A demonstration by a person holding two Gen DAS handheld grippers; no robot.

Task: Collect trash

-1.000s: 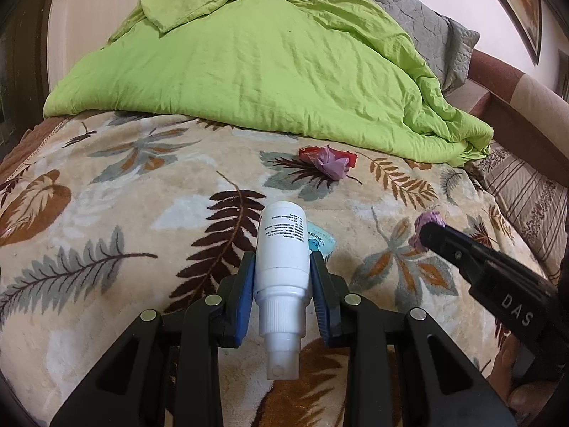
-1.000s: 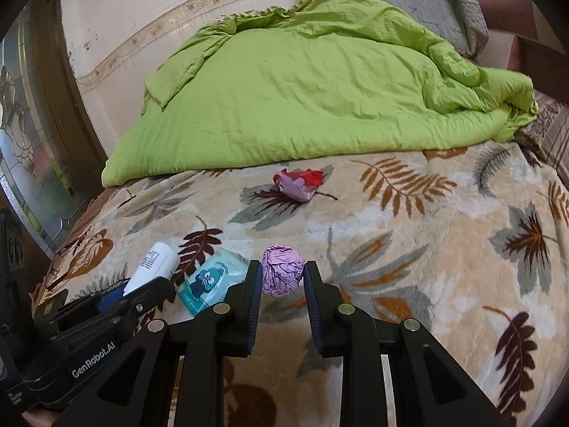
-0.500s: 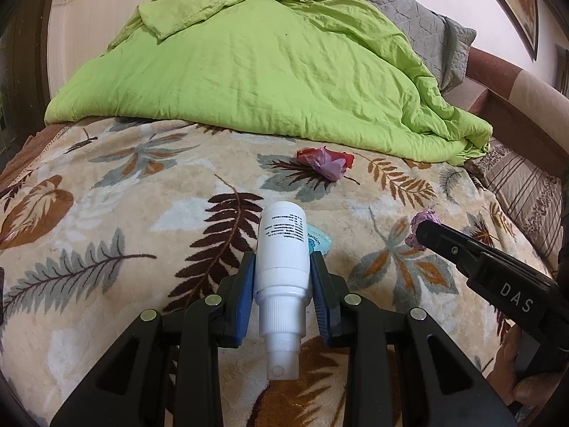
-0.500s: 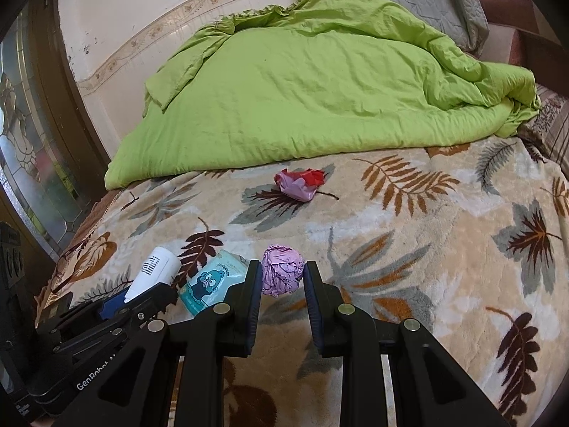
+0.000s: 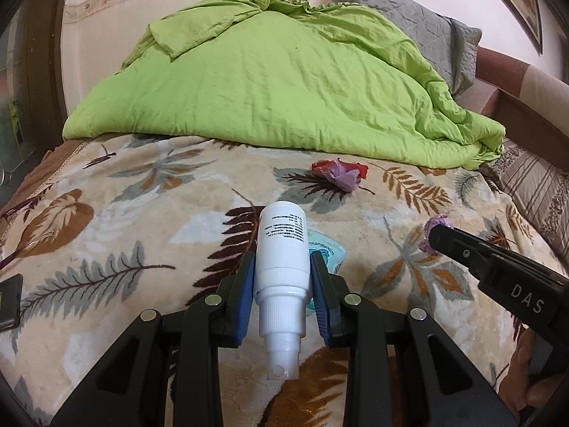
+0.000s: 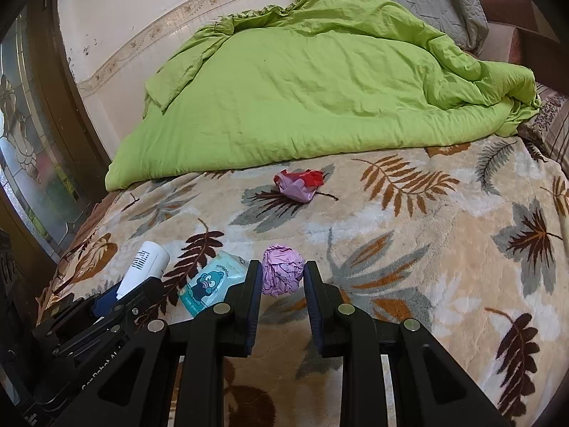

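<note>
My left gripper (image 5: 283, 267) is shut on a white spray bottle (image 5: 282, 249), its nozzle pointing back toward the camera, held over the leaf-patterned blanket (image 5: 142, 213). In the right wrist view the bottle (image 6: 144, 267) shows at the lower left. My right gripper (image 6: 282, 274) is shut on a crumpled purple paper ball (image 6: 282, 274), also seen at the tip of that gripper (image 5: 435, 227) in the left wrist view. A teal wipes packet (image 6: 209, 284) lies on the blanket between the two grippers. Farther back rests a red and purple crumpled wrapper (image 5: 341, 172).
A heaped lime-green duvet (image 5: 284, 89) covers the back of the bed, with a grey pillow (image 5: 409, 25) behind it. A striped pillow (image 5: 533, 192) lies at the right. A dark flat object (image 5: 9, 300) sits at the left edge. A glass door (image 6: 28, 142) stands left of the bed.
The left view has tilted slightly, so the bed sits a little lower in frame. Both grips are unchanged and neither hand has shifted.
</note>
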